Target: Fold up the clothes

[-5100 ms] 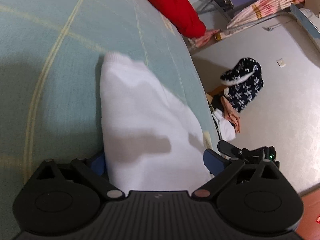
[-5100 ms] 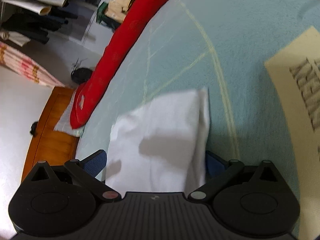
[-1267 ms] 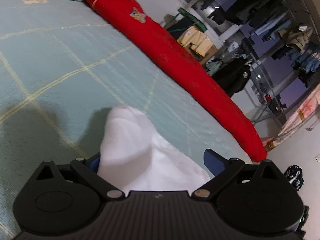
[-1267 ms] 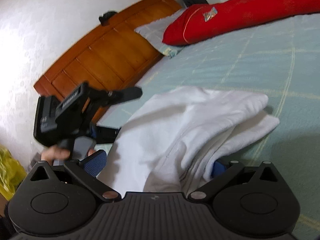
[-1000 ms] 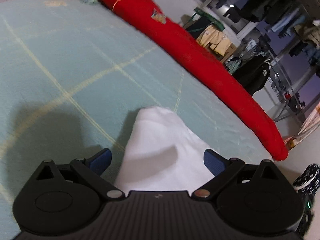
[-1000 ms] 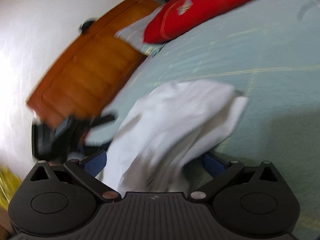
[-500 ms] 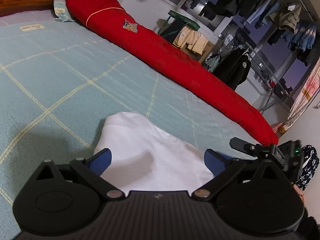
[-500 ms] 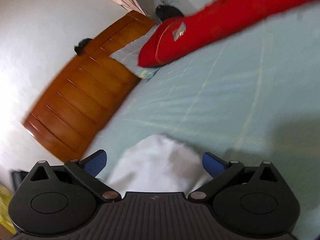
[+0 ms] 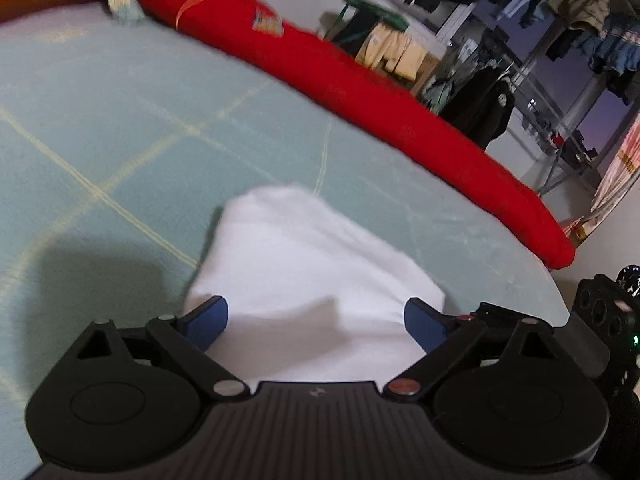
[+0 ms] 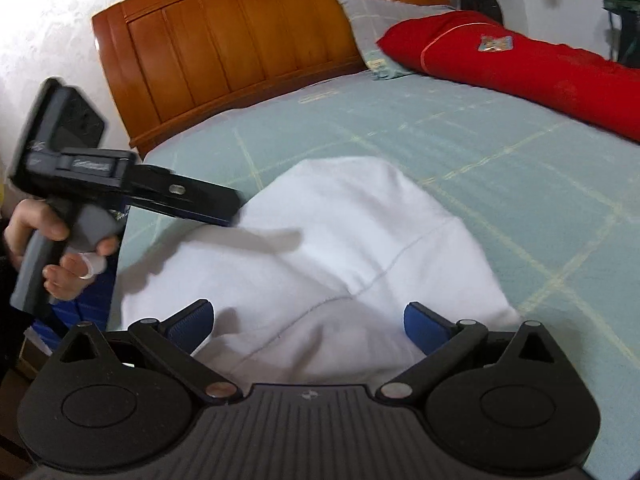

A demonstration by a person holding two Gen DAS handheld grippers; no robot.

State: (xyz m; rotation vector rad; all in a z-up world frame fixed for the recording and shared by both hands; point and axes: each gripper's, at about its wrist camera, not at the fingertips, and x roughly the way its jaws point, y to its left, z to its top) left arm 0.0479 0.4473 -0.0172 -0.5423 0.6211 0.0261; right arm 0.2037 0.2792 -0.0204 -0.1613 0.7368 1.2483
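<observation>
A folded white garment (image 9: 308,272) lies on the pale green bed cover (image 9: 100,120). It also shows in the right wrist view (image 10: 340,248). My left gripper (image 9: 316,320) is open, its blue pads (image 9: 206,320) spread wide over the near edge of the garment. My right gripper (image 10: 308,320) is open too, its pads (image 10: 424,326) either side of the garment's near part. In the right wrist view the left gripper (image 10: 236,210) reaches in from the left, its tip at the garment's far left edge.
A long red bolster (image 9: 360,92) lies along the far side of the bed, also in the right wrist view (image 10: 520,60). A wooden headboard (image 10: 240,44) and a grey pillow (image 10: 380,28) stand at the head. Clothes racks (image 9: 520,40) stand beyond the bed.
Both grippers have swung their views around the garment. The right wrist view now faces the headboard with more of the garment in sight. Both grippers stay open.
</observation>
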